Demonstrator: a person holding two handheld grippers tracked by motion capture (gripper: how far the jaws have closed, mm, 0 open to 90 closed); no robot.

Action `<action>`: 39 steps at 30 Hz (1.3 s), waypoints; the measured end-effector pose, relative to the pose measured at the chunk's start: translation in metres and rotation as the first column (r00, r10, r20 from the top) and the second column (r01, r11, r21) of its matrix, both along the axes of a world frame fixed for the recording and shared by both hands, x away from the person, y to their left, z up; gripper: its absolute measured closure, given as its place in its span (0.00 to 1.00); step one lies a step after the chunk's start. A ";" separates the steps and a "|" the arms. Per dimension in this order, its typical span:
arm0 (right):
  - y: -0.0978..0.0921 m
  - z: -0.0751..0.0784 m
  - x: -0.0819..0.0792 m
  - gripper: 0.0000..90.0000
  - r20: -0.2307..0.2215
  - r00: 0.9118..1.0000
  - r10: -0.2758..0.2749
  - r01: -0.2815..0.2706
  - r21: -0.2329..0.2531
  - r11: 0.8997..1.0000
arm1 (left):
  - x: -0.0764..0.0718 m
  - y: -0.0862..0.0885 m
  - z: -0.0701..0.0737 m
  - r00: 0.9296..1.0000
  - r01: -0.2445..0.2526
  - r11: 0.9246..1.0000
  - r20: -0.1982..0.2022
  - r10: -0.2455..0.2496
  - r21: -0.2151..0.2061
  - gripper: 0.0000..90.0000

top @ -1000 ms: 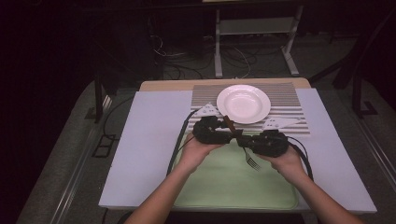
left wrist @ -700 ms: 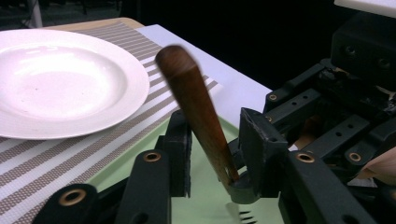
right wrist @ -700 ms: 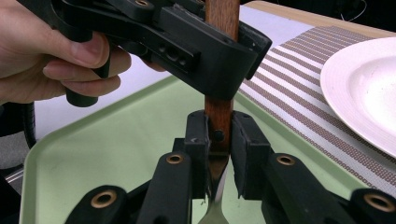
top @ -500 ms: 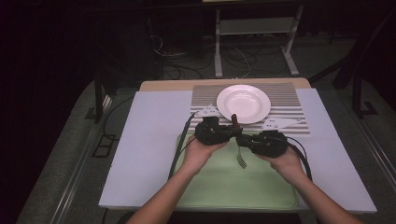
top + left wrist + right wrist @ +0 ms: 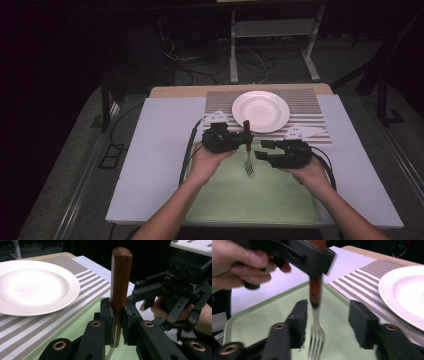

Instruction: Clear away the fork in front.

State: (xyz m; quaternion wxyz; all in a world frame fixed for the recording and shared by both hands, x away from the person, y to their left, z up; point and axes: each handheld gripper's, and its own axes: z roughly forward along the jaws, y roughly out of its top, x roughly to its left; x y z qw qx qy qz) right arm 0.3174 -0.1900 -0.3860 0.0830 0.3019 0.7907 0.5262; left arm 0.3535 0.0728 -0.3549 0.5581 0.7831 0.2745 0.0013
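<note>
The green tray (image 5: pixel 260 200) lies at the near edge of the pale tabletop (image 5: pixel 155 150) and serves as the landmark. Over the tray's far left corner, the left hand (image 5: pixel 207 160) holds the left gripper (image 5: pixel 243 139), whose jaws are clamped on the wooden handle of a fork (image 5: pixel 247 150). In the left gripper view the handle (image 5: pixel 121 275) rises upright between the two black pads (image 5: pixel 107 315), squeezed on both sides. The fork hangs tines-down above the tray's far edge; from the high view it is hard to say whether the tines (image 5: pixel 249 170) touch the tray or hover just above it.

Right of the fork, also over the tray's far edge, the right hand (image 5: pixel 310 172) holds the right gripper (image 5: pixel 264 150) pointing toward the fork. Its jaws stand apart: in the right gripper view the fork's neck and blurred tines (image 5: pixel 316 340) hang in the gap between them, touching neither pad clearly.

Beyond the tray, a striped mat (image 5: pixel 310 107) lies on the tabletop, and a white plate (image 5: pixel 261 111) sits on it, just past the fork handle. A black cable (image 5: pixel 187 150) trails along the tray's left side.
</note>
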 end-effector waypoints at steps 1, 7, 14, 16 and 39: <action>-0.005 -0.001 -0.001 0.44 -0.006 1.000 -0.001 0.001 0.008 1.000 | 0.000 0.004 0.001 1.000 0.004 1.000 0.005 -0.004 0.002 0.89; -0.036 -0.011 -0.006 0.20 -0.016 0.997 -0.070 0.070 0.000 0.998 | -0.004 0.028 0.011 1.000 0.011 1.000 0.021 -0.012 0.015 0.89; -0.059 -0.021 -0.018 0.14 0.017 0.995 -0.102 0.103 -0.020 0.995 | -0.017 0.065 0.015 1.000 -0.002 0.999 0.020 0.001 0.049 0.89; -0.069 -0.030 -0.023 0.09 0.013 0.992 -0.128 0.128 -0.049 0.991 | -0.021 0.075 0.013 1.000 -0.012 0.999 0.001 0.012 0.053 0.89; -0.096 -0.053 -0.032 0.09 0.014 0.977 -0.211 0.211 -0.120 0.970 | 0.003 0.116 -0.030 0.983 -0.126 0.985 -0.117 0.139 0.116 0.80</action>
